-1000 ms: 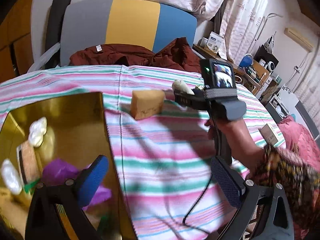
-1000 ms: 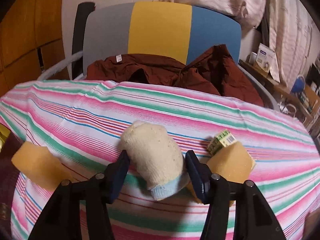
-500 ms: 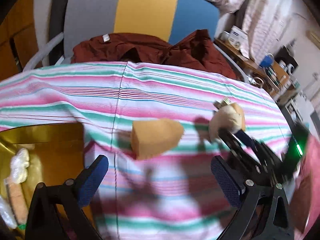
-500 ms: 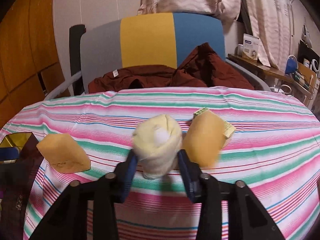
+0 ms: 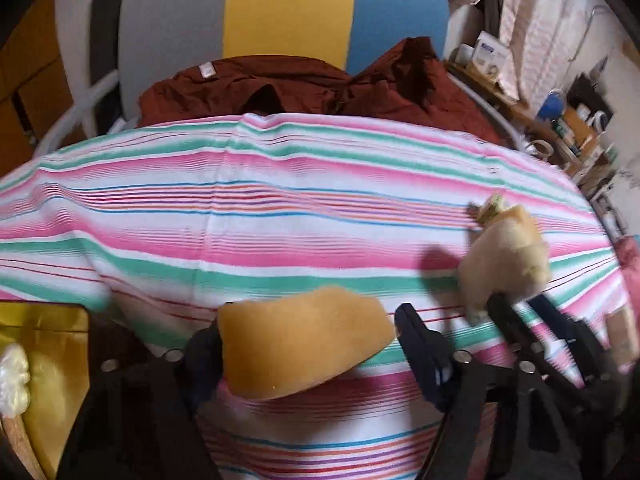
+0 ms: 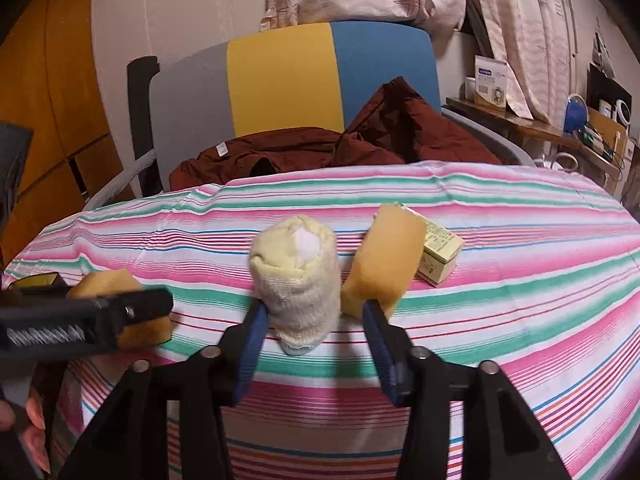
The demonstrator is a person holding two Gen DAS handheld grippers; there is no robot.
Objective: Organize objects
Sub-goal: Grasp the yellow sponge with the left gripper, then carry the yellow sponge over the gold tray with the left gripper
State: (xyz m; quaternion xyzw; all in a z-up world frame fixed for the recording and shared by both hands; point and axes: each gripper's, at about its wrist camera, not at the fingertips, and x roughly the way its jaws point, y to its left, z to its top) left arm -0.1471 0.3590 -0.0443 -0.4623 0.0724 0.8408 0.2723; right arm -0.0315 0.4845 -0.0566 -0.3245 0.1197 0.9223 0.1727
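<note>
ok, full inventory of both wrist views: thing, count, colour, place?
orange foam sponges: 2; one between the left fingers, one standing right of the sock
rolled cream knit sock: 1, between the right fingers
small green-yellow cardboard box: 1, behind the right sponge
gold tray: 1, cloth's left edge, holds white items
striped pink-green tablecloth: 1, covers the table
dark red garment: 1, on the chair
grey-yellow-blue chair: 1, behind the table
left gripper: open around the sponge
right gripper: open around the sock
</note>
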